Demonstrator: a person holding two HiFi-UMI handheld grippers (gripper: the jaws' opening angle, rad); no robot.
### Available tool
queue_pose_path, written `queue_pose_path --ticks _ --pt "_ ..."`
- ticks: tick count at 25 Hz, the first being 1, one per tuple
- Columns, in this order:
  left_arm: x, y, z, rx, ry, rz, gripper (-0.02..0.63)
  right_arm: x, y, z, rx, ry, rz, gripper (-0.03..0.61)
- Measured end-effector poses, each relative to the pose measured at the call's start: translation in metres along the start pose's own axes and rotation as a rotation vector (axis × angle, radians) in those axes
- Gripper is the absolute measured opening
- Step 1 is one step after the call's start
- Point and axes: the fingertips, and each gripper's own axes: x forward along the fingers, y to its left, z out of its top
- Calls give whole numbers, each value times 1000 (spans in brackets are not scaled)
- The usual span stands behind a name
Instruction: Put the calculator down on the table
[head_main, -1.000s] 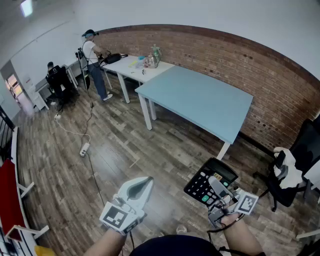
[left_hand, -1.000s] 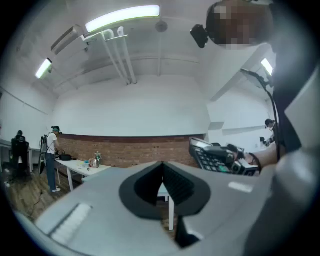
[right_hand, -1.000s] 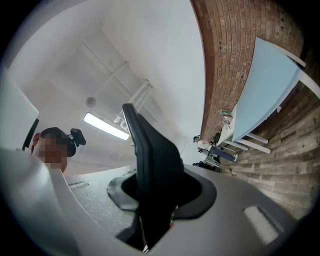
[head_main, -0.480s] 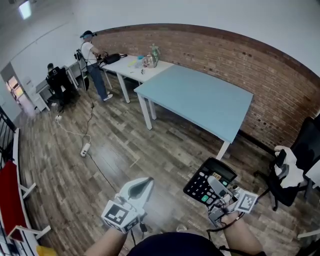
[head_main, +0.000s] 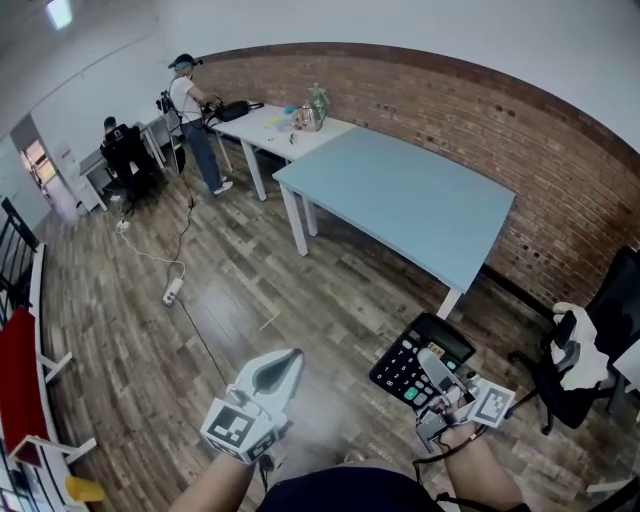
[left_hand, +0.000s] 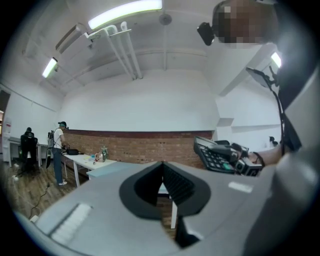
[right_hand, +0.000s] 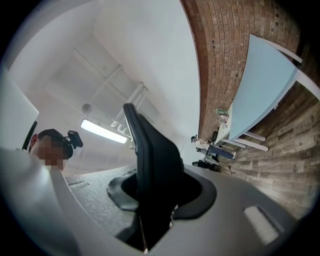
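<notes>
Head view: the calculator (head_main: 418, 358) sits in the right tool (head_main: 437, 376), low at the right of the frame and over the wooden floor (head_main: 250, 290). The keypad faces up, and the display end points away from the holder toward the light-blue worktop (head_main: 400, 195). That worktop stands well apart from the calculator, ahead, and its top is bare. Behind it is a white table (head_main: 265, 128) with small items on it, and a person (head_main: 195, 115) stands at its far end.

Right gripper view: a dark slab stands edge-on between the jaws, which are closed down to a narrow gap and press on it from both sides. I read this as a firm hold on the calculator near its lower end, with most of the body overhanging forward.

Left gripper view: the left tool (head_main: 278, 368) has its jaws brought together with nothing between them. It is idle and hangs over the floor.

Step in hand (judgement): carrying to the worktop; the set-down is not yet begun.

Next move calls for (judgement):
- close the gap until the calculator is above the blue top, clear of its edge;
- bring the tilted body level, keypad up;
- lower until its back rests flat, and only then part the jaws.
</notes>
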Motion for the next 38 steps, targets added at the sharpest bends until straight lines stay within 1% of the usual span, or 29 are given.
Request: queue_pose_path --ticks 3,8,10,12,14,18,22,24,26,29,31,33,35,38 --pt "4 0 -2 -4 6 14 3 1 -4 6 1 4 0 123" --pt "11 1 -6 9 13 -13 3 3 -19 18 38 -41 -14 123" --pt "14 7 -6 19 10 -18 3 9 -25 20 37 -40 -20 123" --pt "20 14 -5 10 4 -15 3 17 -29 21 22 -34 -25 123" --pt "28 21 -3 -22 3 -15 3 24 -35 24 14 -39 -33 123" --pt "43 53 -7 -5 25 -1 3 40 -46 30 1 -42 -47 123" --pt "64 74 -12 15 3 -44 3 59 -57 38 -10 -58 -54 123" --pt "78 80 -8 3 0 -64 3 66 -67 44 -21 -66 -69 123" --pt "93 88 -5 -12 0 -78 3 74 -79 51 -59 -68 -99 123" --pt "113 117 -17 35 23 -94 3 95 -98 65 -169 -51 -153 123" --pt "124 133 -17 35 27 -95 3 112 -107 73 -231 -39 -177 123" --pt "135 147 -12 28 20 -90 3 128 -114 82 -264 -42 -190 123" --pt "146 158 -10 38 9 -108 3 142 -120 91 -300 -50 -208 123" --pt "162 174 -8 47 26 -121 3 157 -136 99 -395 -37 -283 123"
